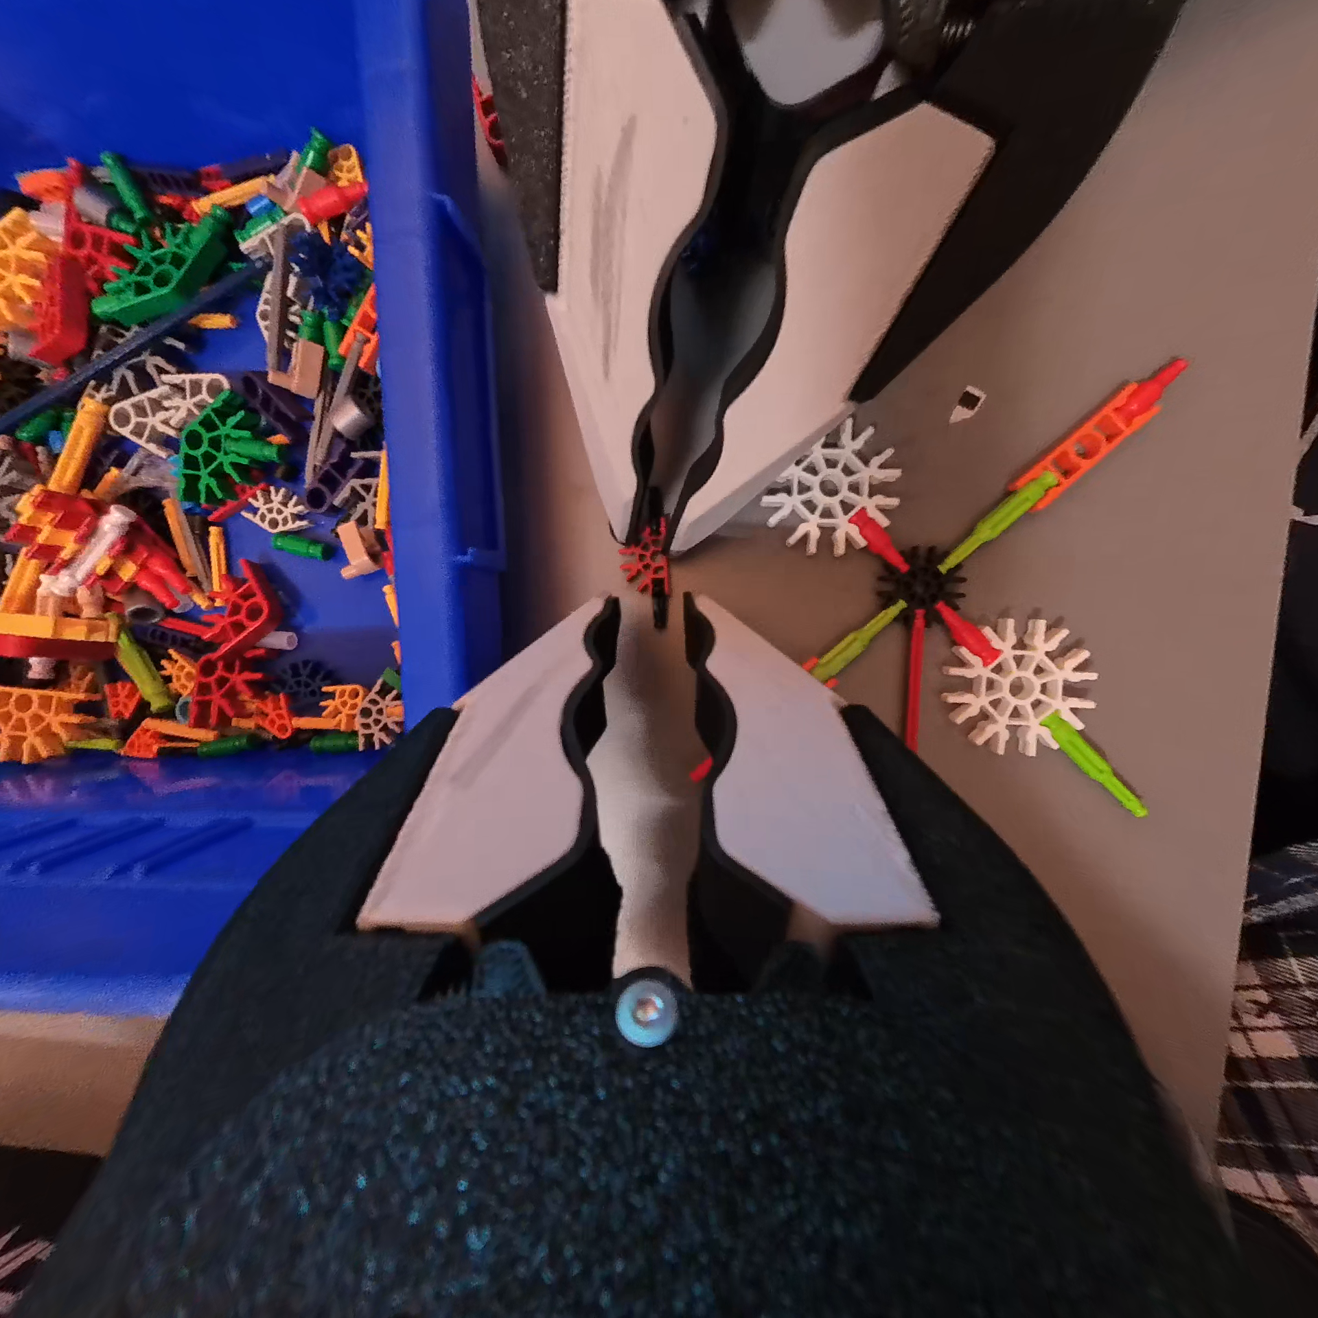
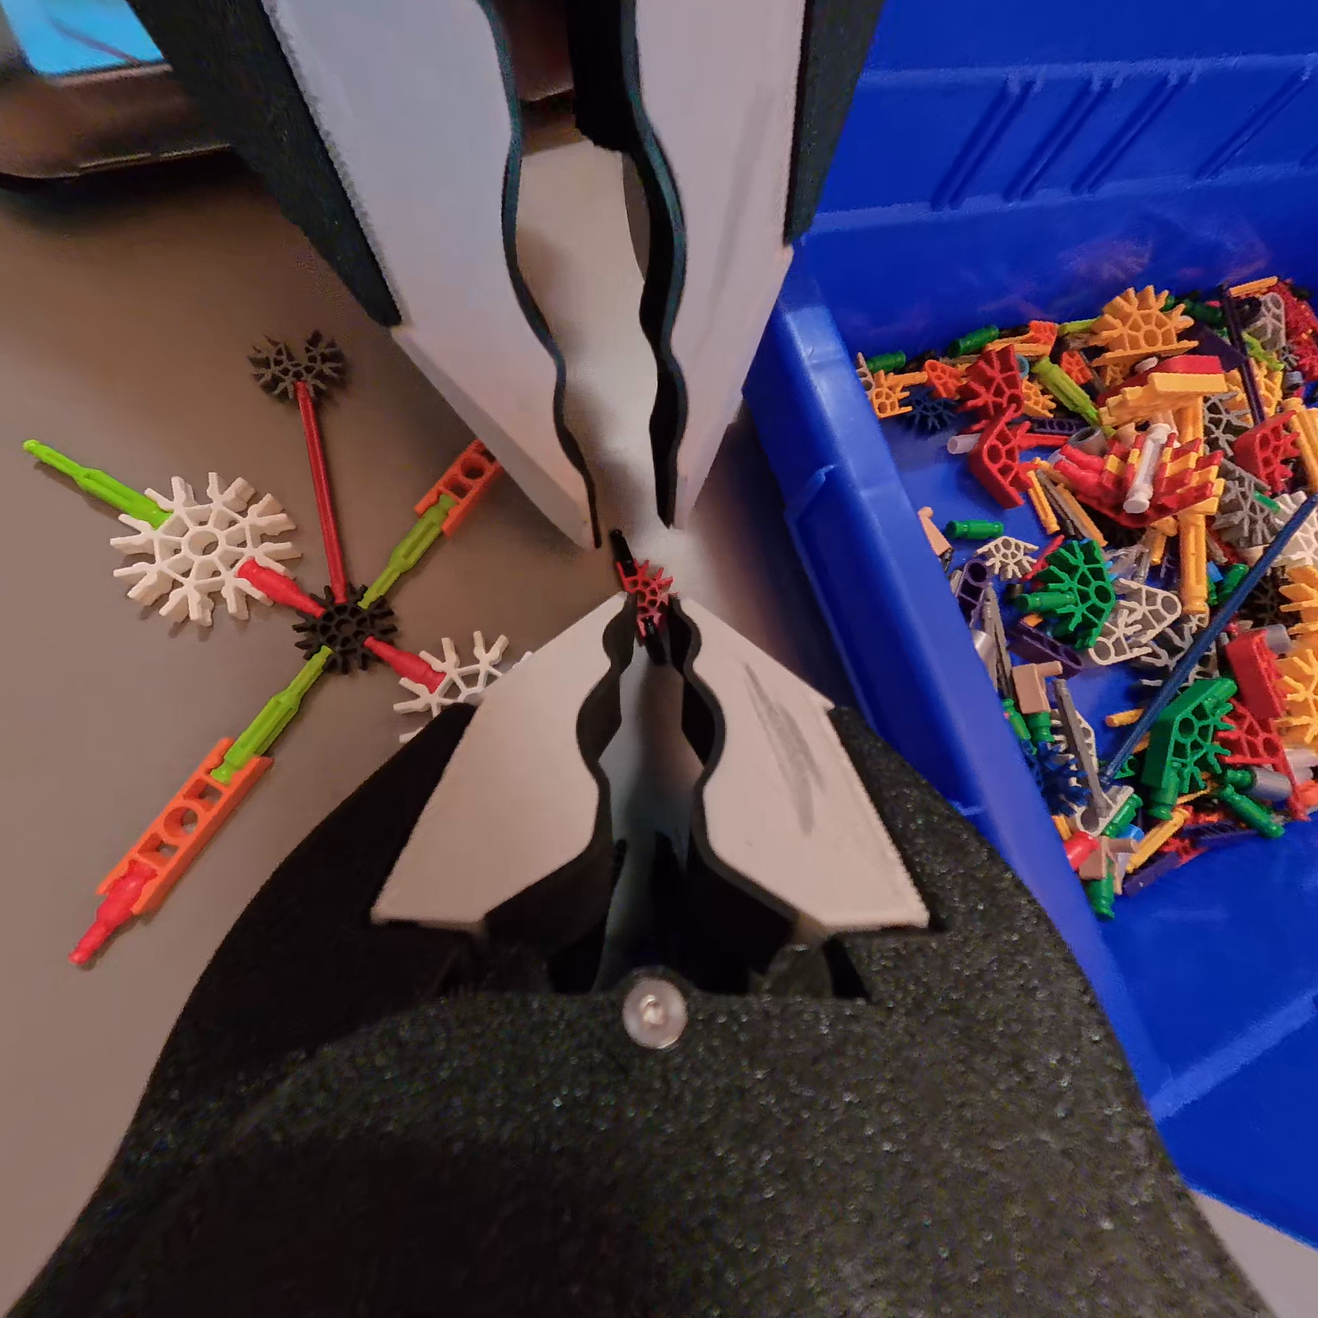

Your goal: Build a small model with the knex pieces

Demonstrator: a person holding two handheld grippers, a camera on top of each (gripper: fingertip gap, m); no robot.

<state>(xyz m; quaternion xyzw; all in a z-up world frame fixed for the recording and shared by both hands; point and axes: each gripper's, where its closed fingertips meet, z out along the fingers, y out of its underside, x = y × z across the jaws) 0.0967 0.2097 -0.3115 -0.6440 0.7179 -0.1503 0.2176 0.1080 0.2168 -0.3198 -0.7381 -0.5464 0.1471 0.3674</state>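
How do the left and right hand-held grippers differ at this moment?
The left hand-held gripper stands open, with a thin black rod loose in its gap. The right hand-held gripper is shut on a small red connector. The right one has grey smudges on one finger, while the left looks cleaner. Both have white fingers with wavy black pads.

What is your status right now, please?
Right gripper shut on red connector. Left gripper open, facing it. Model beside; bin opposite.
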